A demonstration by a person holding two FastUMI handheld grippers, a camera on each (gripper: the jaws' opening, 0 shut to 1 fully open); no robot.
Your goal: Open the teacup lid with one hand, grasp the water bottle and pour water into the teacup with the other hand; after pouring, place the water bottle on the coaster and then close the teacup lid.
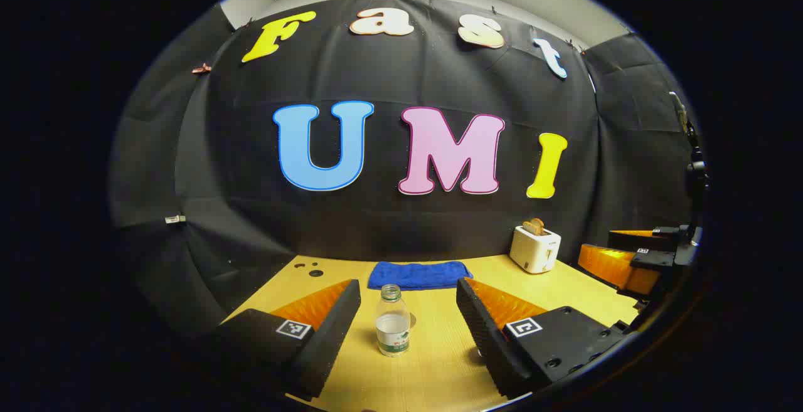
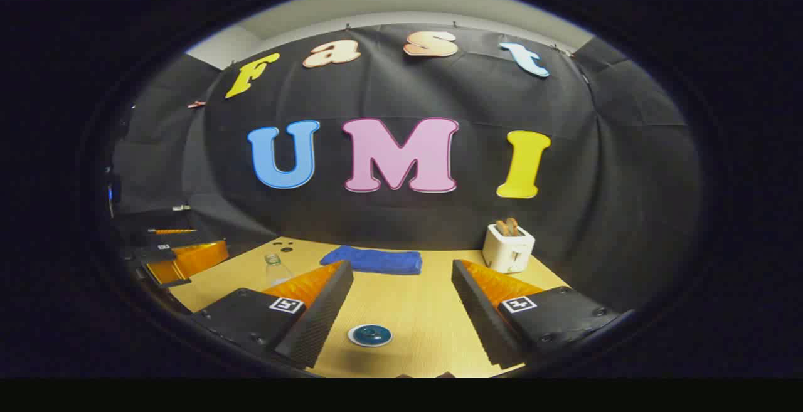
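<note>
Clearly, the relation that mattered was the one between the left gripper [image 1: 408, 311] and the water bottle [image 1: 393, 321]. In the left gripper view the bottle stood upright on the wooden table [image 1: 439, 368], straight ahead, between the lines of the two fingers but a little beyond their tips, so nothing touched it. Its long axis was vertical, its neck had no cap, and water filled about the lower half. The jaws of this gripper were spread wide, wider than the bottle, and they held nothing.

The right gripper [image 2: 401, 311] was also spread apart and empty. In the right gripper view a small round blue object [image 2: 370, 335] lay flat on the table just ahead of its fingers, slightly to the left side; I could not tell if it was the teacup lid or the coaster. The bottle stood far off to the left in that view, partly behind the left finger, near the other gripper.

So I judged that the left gripper was the nearer one to the bottle, and a straight advance would bring the fingers around it. A blue towel [image 1: 419, 274] and a white toaster [image 1: 534, 249] stood at the back, well apart.
</note>
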